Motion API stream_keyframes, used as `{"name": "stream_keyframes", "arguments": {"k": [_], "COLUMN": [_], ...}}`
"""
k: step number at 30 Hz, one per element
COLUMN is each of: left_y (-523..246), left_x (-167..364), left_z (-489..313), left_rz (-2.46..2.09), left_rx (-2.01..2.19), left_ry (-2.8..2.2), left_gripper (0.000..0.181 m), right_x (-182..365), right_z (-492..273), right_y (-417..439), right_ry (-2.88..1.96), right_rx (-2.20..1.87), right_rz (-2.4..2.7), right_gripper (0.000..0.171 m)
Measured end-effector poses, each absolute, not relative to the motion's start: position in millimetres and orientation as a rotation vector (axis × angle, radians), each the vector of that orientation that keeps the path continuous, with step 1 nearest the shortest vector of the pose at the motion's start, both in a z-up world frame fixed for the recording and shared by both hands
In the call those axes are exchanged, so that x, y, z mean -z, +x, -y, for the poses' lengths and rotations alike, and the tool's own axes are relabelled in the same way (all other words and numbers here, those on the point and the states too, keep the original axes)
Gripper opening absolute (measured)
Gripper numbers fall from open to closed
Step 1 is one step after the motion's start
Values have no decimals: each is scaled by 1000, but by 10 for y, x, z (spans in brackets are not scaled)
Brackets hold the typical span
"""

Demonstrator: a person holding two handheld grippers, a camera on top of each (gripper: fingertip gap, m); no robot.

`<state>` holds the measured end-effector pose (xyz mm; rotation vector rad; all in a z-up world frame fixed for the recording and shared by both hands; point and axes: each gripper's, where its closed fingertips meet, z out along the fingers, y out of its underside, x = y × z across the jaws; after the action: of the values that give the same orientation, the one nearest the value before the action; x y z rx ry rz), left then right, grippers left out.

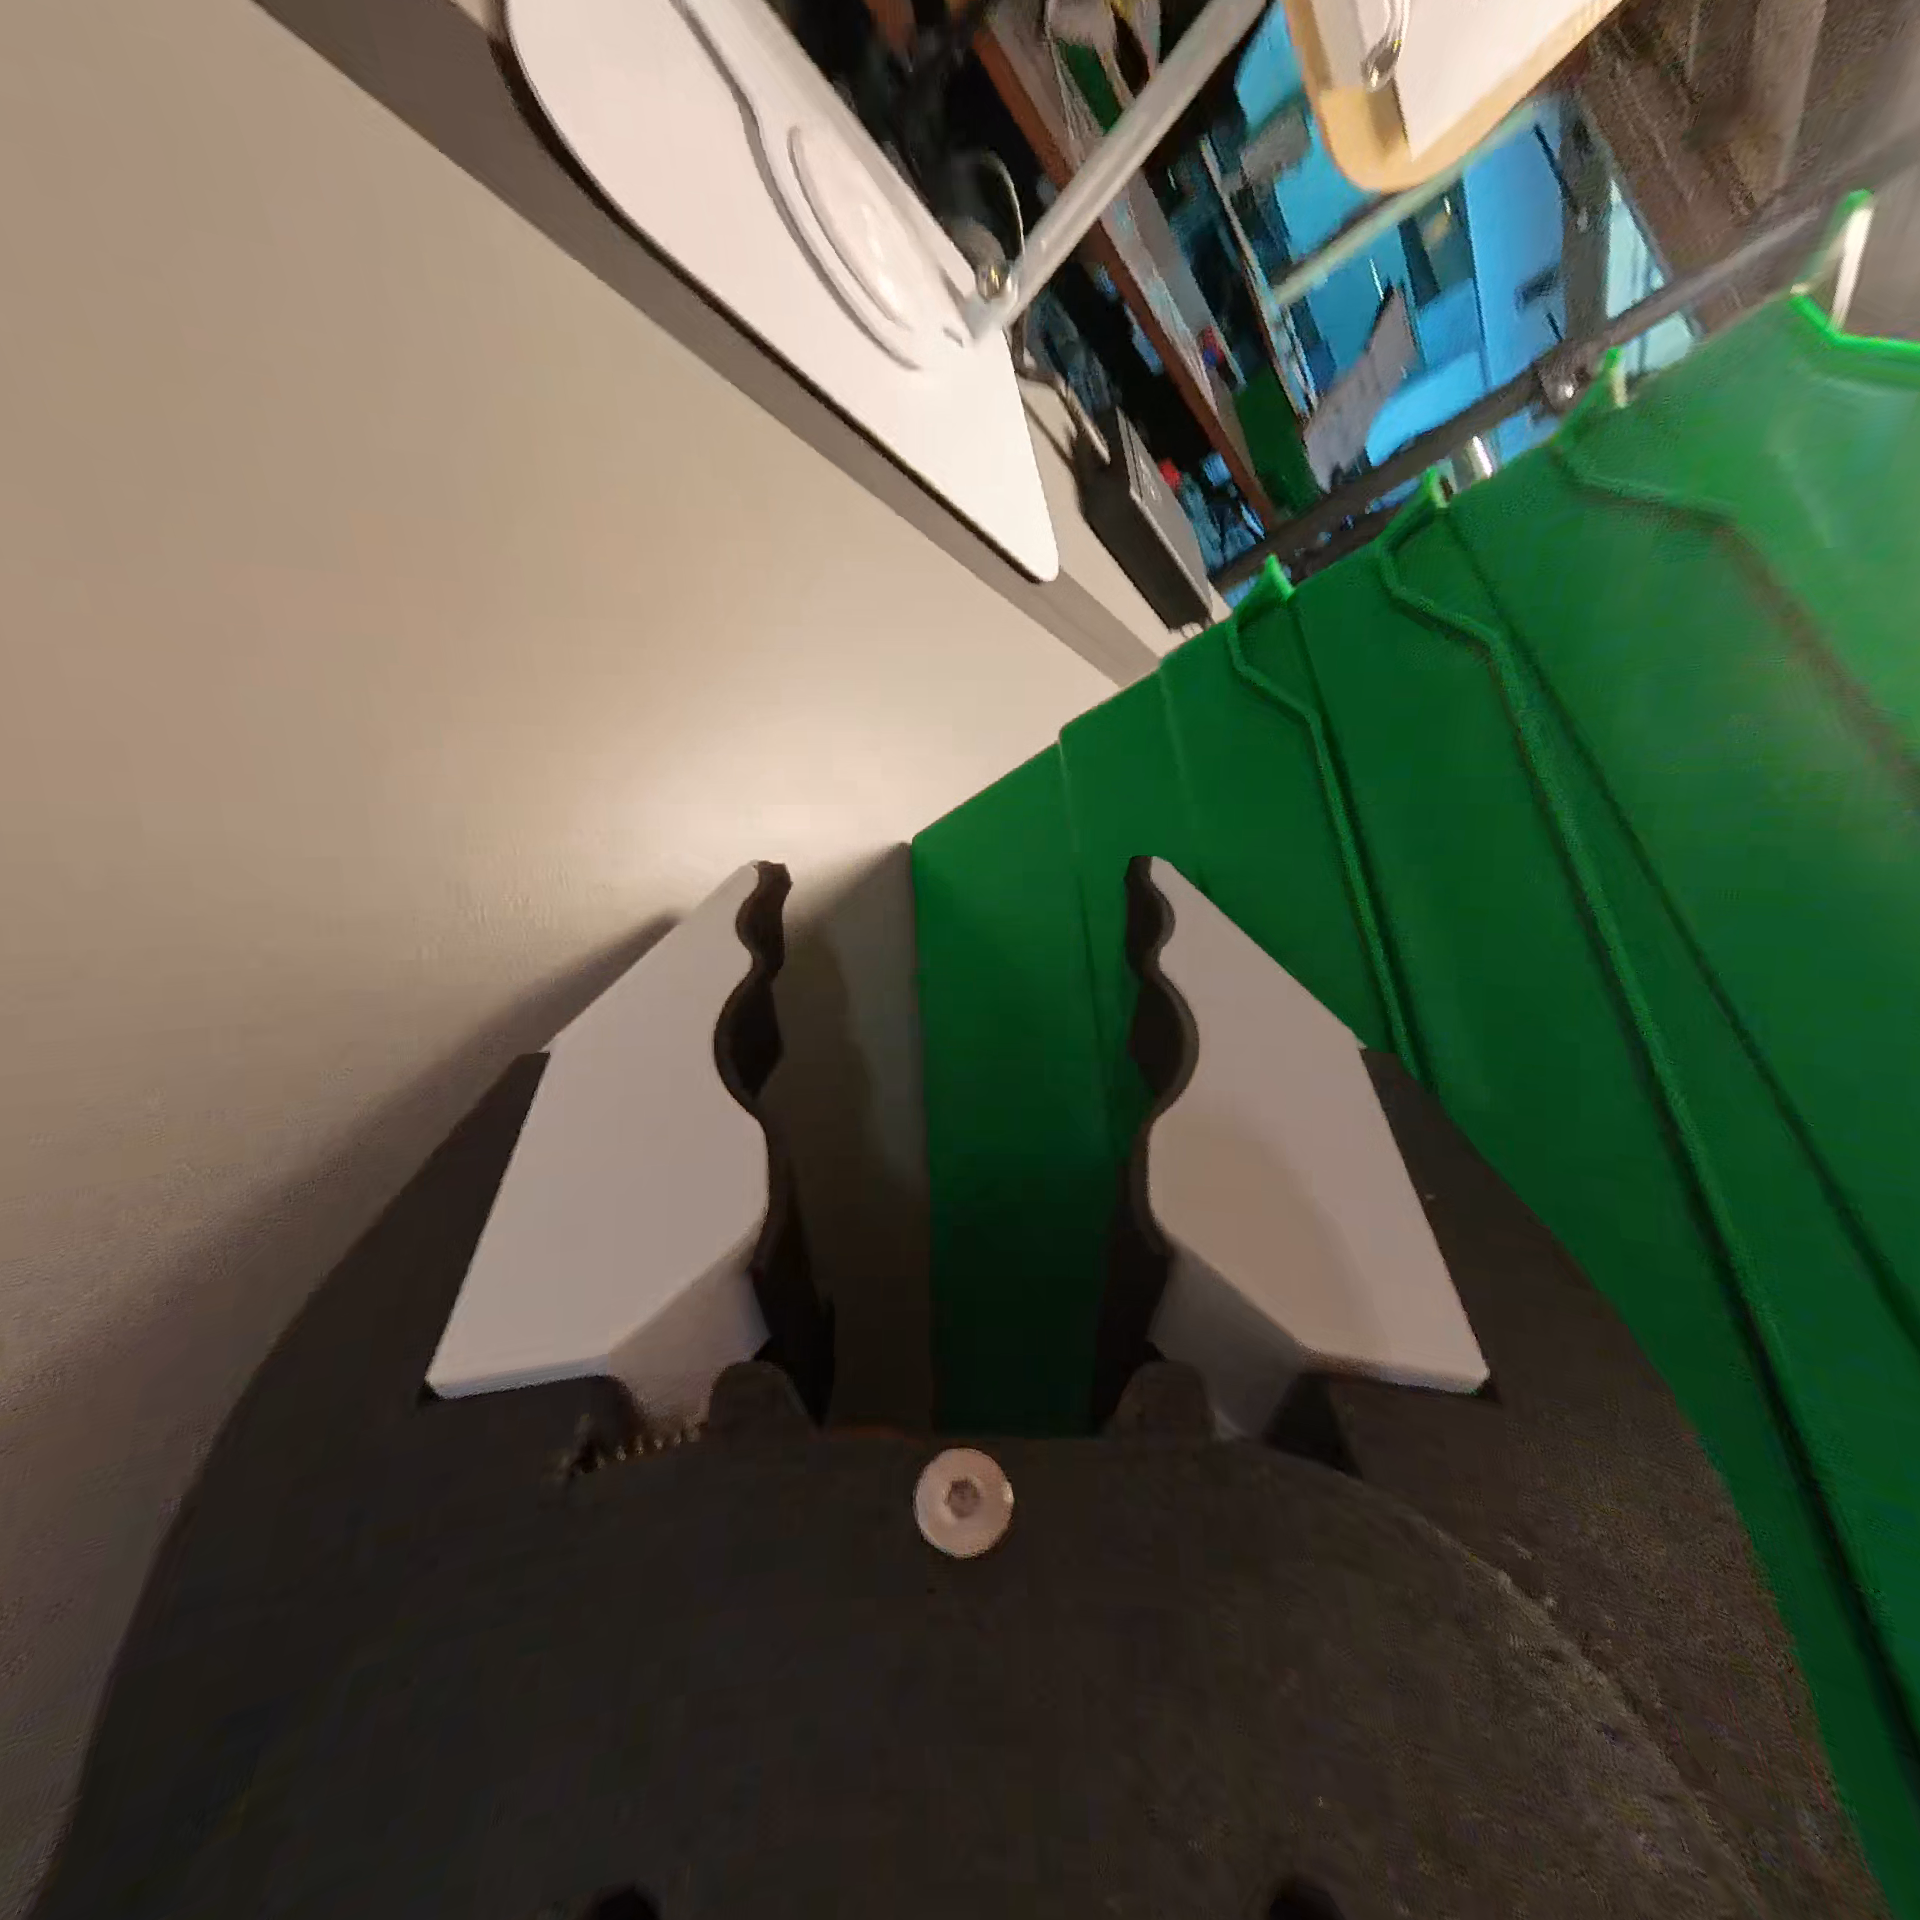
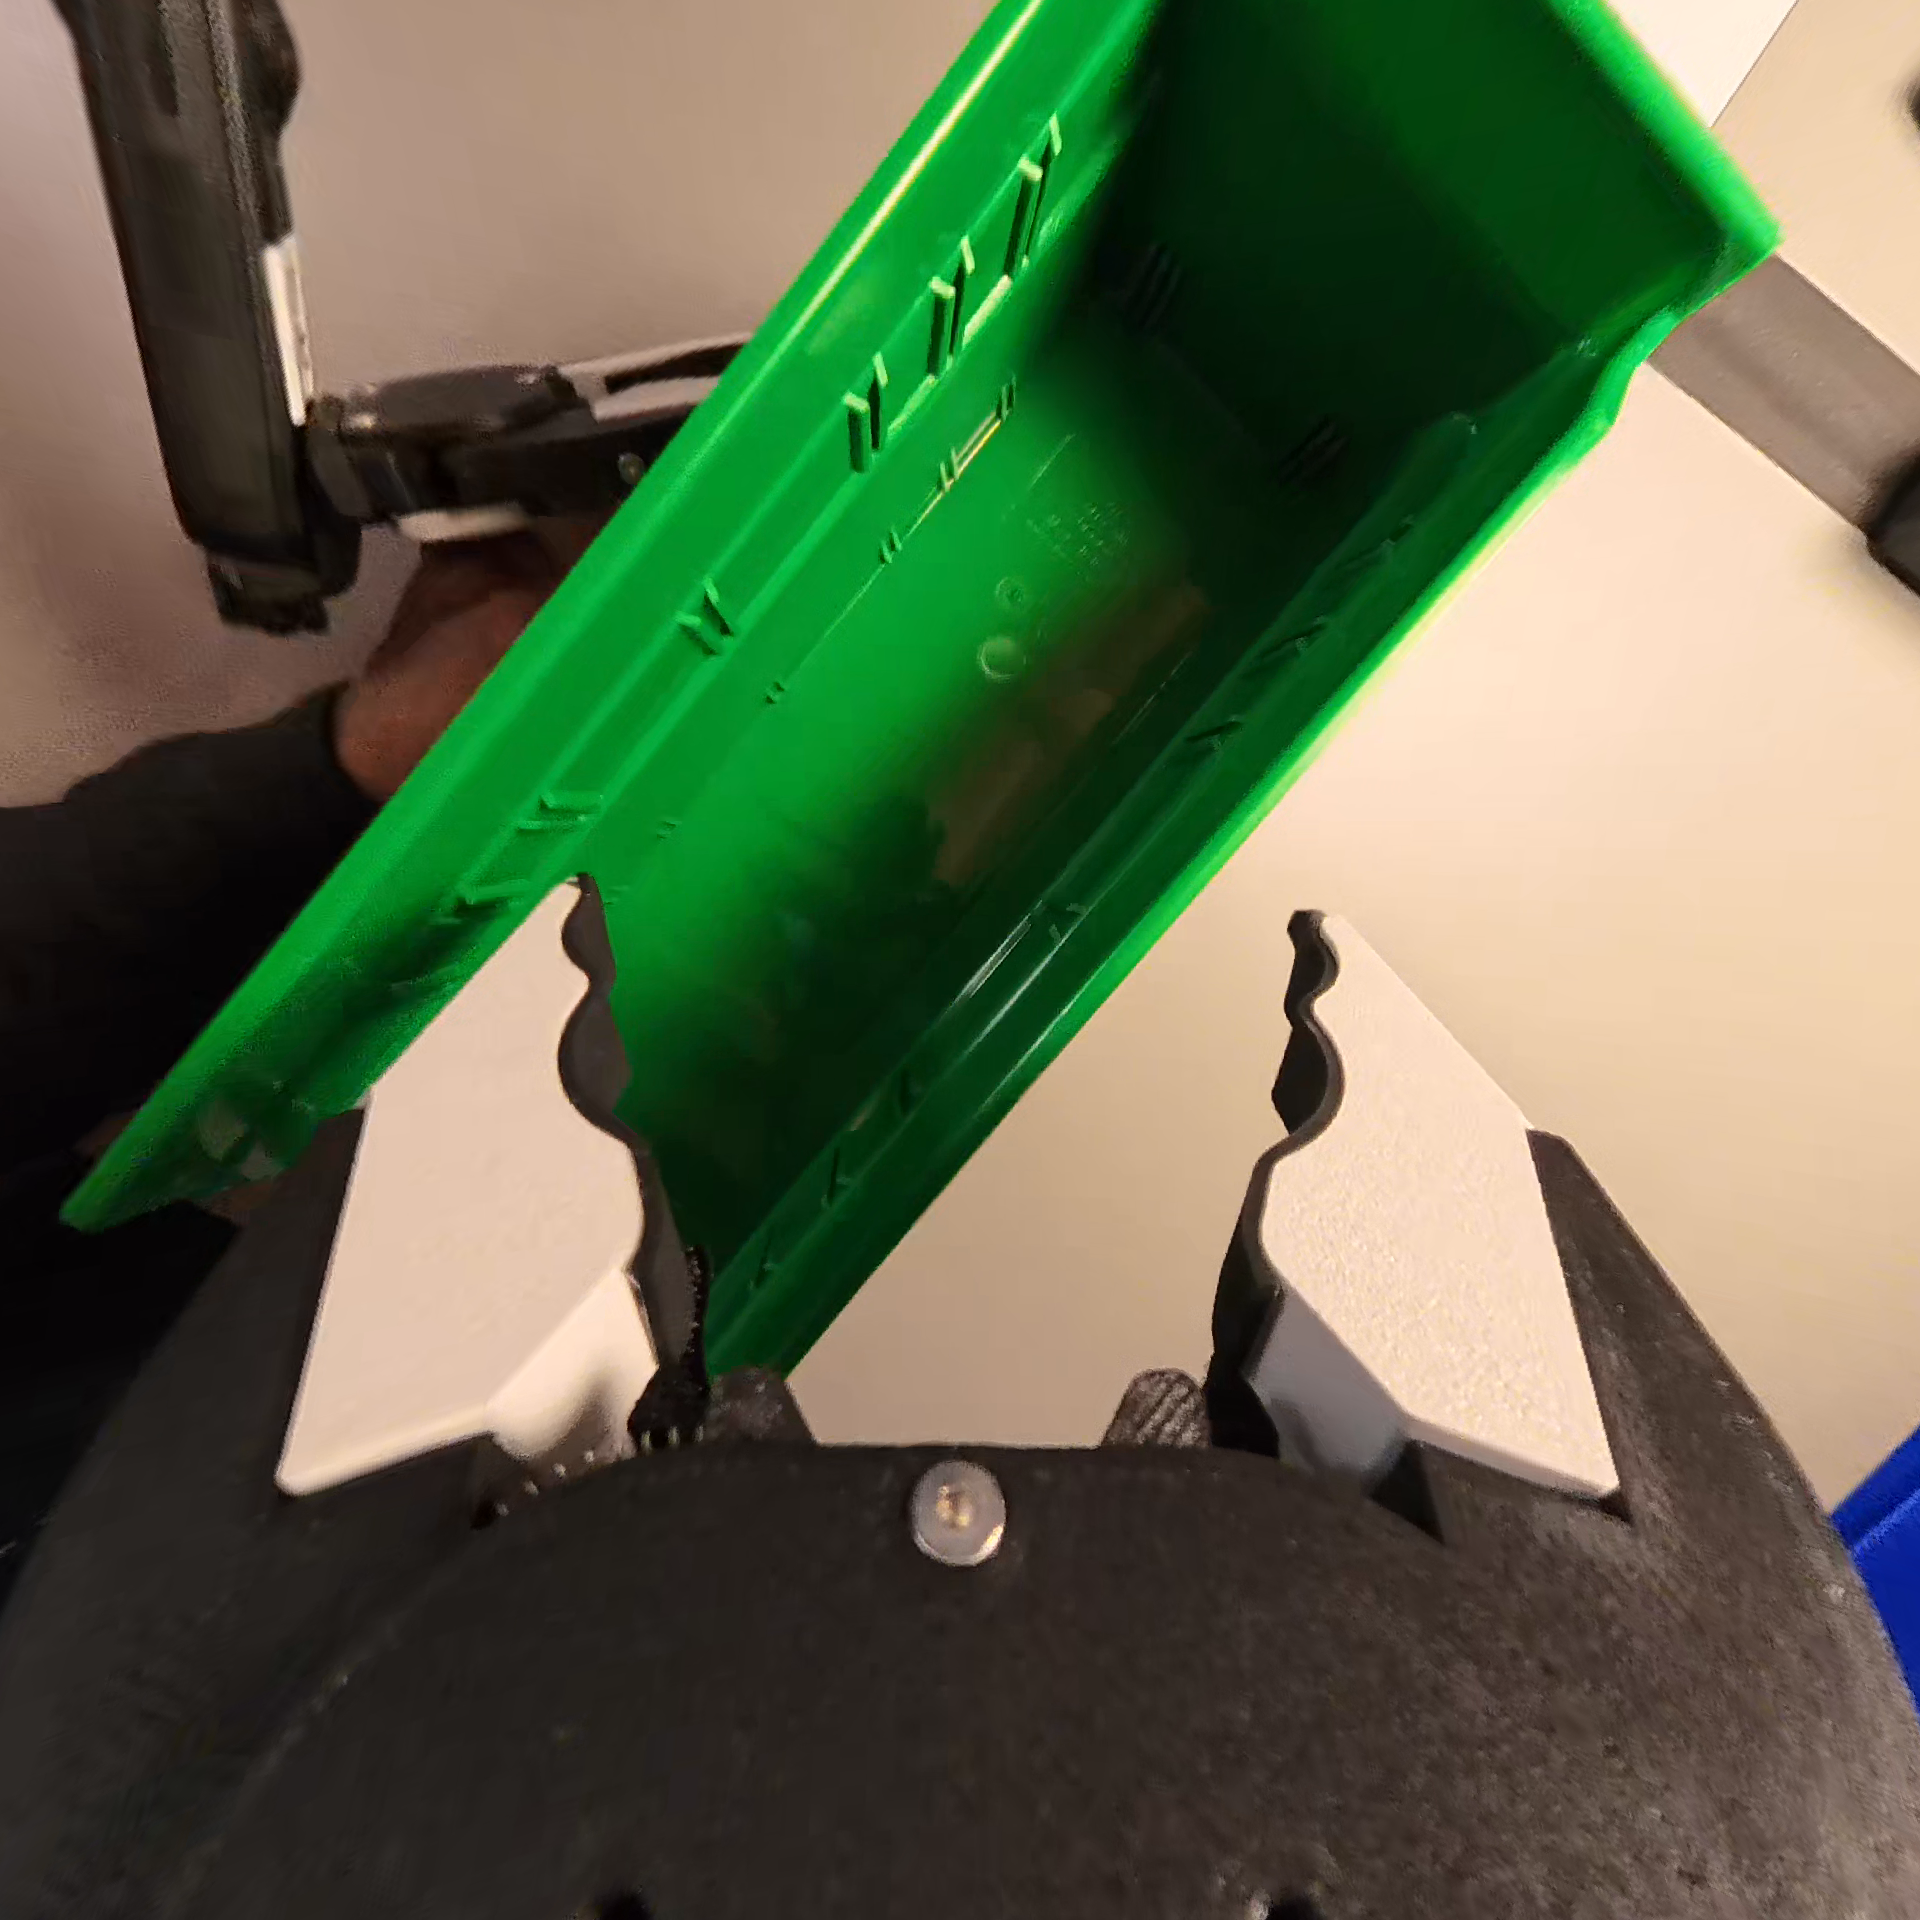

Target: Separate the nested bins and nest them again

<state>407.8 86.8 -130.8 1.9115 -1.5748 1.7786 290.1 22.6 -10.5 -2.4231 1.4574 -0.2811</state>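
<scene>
A green bin lies slanted across the white table, its open inside facing my right wrist view. My right gripper is open wide. Its left finger sits inside the bin against the side wall and its right finger is outside over bare table. In the left wrist view the green bin fills the right side, showing several stepped rims. My left gripper is open with one bin wall between its fingers. The right finger touches the wall and the left stands apart. It also shows in the right wrist view, behind the bin.
A person's hand holds the left gripper. A blue object shows at the lower right edge. A dark strip crosses the table. A white plate lies at the table's far edge, with cluttered shelving beyond.
</scene>
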Motion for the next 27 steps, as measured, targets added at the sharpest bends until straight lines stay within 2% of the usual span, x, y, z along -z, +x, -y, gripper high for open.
{"name": "stream_keyframes", "arguments": {"k": [5,9,14,27], "left_y": [3860,3665,3659,3759], "left_x": [1104,1024,947,1008], "left_z": [-806,-454,-251,-532], "left_rz": [1504,1416,1507,1756], "left_rx": [-1968,-2034,-2093,-1944], "left_ry": [2017,1937,1782,1444], "left_gripper": [70,60,68,65], "right_x": [107,15,-204,-20], "right_z": [-64,297,724,589], "right_y": [2820,2784,2709,2901], "right_ry": [-2387,-2400,-2366,-2435], "right_rx": [233,276,338,354], "right_rz": [-1426,-1440,-1484,-1561], "right_gripper": [129,123,123,130]}}
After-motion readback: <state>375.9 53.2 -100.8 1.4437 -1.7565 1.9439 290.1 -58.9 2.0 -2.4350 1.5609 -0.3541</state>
